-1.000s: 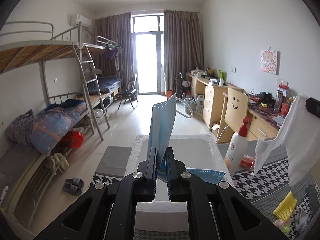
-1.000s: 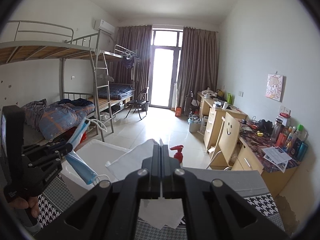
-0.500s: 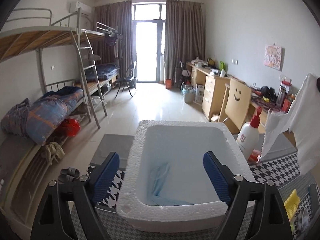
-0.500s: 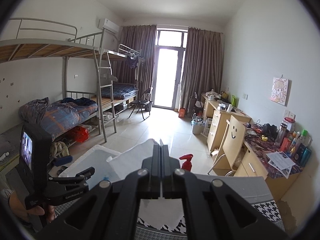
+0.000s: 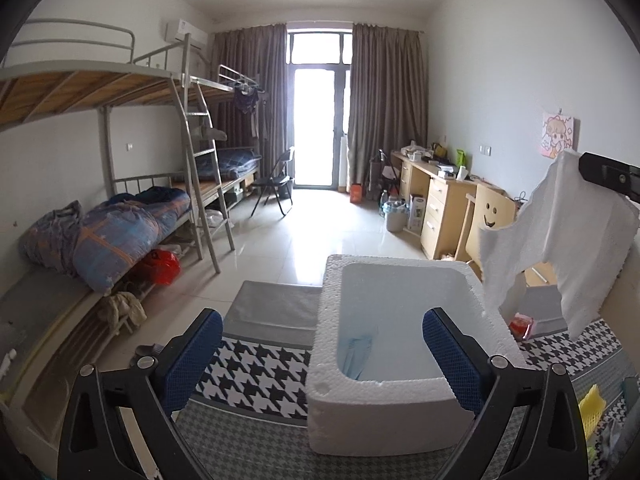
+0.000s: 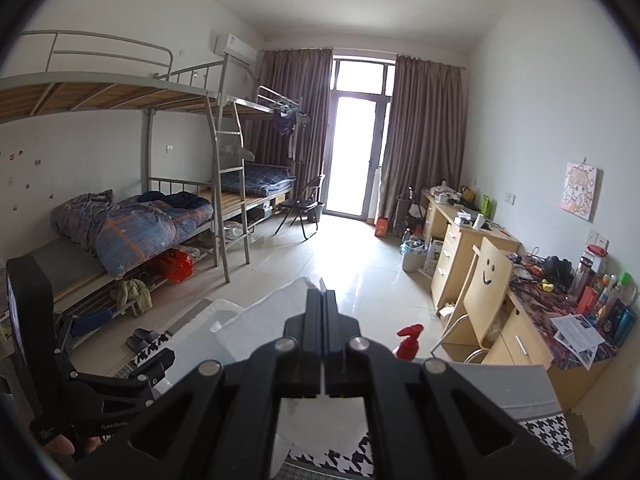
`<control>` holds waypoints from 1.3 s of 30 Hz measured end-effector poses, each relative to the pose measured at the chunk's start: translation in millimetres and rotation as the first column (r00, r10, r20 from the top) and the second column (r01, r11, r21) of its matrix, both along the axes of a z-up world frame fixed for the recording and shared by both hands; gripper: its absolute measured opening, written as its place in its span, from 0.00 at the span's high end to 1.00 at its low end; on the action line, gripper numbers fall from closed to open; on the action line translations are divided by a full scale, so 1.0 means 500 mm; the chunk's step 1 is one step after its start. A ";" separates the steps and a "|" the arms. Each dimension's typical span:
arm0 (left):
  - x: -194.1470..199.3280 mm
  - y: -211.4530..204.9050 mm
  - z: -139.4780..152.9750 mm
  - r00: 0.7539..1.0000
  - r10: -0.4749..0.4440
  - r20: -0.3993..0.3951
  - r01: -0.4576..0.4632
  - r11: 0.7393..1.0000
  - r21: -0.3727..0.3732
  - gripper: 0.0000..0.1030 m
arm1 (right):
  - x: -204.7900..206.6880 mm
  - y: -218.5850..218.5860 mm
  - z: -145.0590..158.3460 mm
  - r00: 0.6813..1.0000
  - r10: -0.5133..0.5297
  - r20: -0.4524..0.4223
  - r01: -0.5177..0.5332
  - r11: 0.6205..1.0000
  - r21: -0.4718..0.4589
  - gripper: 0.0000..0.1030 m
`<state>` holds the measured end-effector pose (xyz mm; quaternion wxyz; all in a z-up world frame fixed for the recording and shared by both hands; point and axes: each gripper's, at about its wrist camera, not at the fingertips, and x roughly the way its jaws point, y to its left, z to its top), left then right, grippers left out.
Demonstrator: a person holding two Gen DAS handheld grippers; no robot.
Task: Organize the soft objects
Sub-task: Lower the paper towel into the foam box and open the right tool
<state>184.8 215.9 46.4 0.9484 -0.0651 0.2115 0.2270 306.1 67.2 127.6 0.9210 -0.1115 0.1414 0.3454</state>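
Step in hand: the face mask point(image 5: 357, 354) is judged as already placed; the white cloth point(image 5: 560, 240) is next for the box.
Left gripper point(image 5: 322, 350): the jaws have just been opening and are spread wide, with nothing between them; they stand over the near left part of the foam box point(image 5: 332, 312).
Face mask: it lies flat inside the foam box, at its near left corner.
Right gripper point(image 6: 322, 304): the jaws are clenched on the white cloth, which hangs from them to the right of the box and above its rim.
Foam box: it rests on the checked counter point(image 5: 260, 364).
Next move: the cloth must be carried left over the box opening, lowered, and only then let go.
Caution: the hanging edge may drape over the right wall of the box unless it is centred first.
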 end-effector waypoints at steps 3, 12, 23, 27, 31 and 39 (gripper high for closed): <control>-0.010 0.004 -0.003 1.000 0.009 -0.003 -0.009 1.000 0.005 0.02 | 0.000 0.014 -0.002 1.000 0.022 -0.009 -0.022 1.000 -0.006 0.98; -0.038 0.014 -0.008 0.999 0.033 0.008 -0.033 0.999 0.000 0.02 | 0.009 0.058 -0.024 0.996 0.070 -0.051 -0.072 0.996 -0.045 0.98; -0.064 0.026 -0.024 0.999 0.036 0.013 -0.036 0.999 -0.015 0.02 | 0.034 0.106 -0.062 0.980 0.103 -0.170 -0.123 0.986 -0.114 0.98; -0.074 0.026 -0.024 0.999 0.036 0.022 -0.036 0.999 -0.023 0.02 | 0.035 0.124 -0.078 0.972 0.119 -0.202 -0.149 0.979 -0.136 0.98; -0.079 0.026 -0.026 0.999 0.033 0.016 -0.033 0.999 -0.021 0.02 | 0.039 0.141 -0.093 0.967 0.125 -0.224 -0.164 0.973 -0.165 0.98; -0.089 0.028 -0.027 0.999 0.044 0.021 -0.043 0.999 -0.032 0.02 | 0.058 0.155 -0.119 0.952 0.118 -0.282 -0.180 0.962 -0.207 0.98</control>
